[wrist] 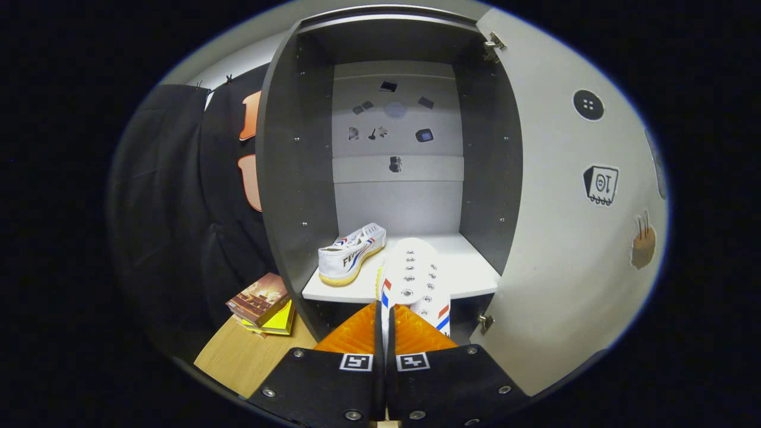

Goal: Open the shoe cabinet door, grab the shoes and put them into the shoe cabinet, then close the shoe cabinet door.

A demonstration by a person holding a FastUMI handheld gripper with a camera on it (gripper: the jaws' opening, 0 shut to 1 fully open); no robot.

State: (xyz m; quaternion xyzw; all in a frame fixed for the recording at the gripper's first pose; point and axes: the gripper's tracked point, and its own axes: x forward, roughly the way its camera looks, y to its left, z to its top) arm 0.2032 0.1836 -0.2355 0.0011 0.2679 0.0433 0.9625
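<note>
The shoe cabinet (297, 178) stands open in front of me, dark walls and a white shelf (469, 267) inside. Its door (571, 238) is swung out to the right, white with stickers. One white sneaker (351, 252) with red and blue stripes rests on the left part of the shelf, heel toward me. A second matching sneaker (416, 279) hangs from my gripper (385, 321), toe pointing into the cabinet over the shelf's front edge. Both fingers press on the side wall of this shoe near its heel.
A stack of books (261, 303) lies on a wooden surface (238, 356) left of the cabinet. Black cloth hangs behind them. Small stickers dot the cabinet's back panel (395, 125). Door hinges (492, 47) sit at the right wall's top and bottom.
</note>
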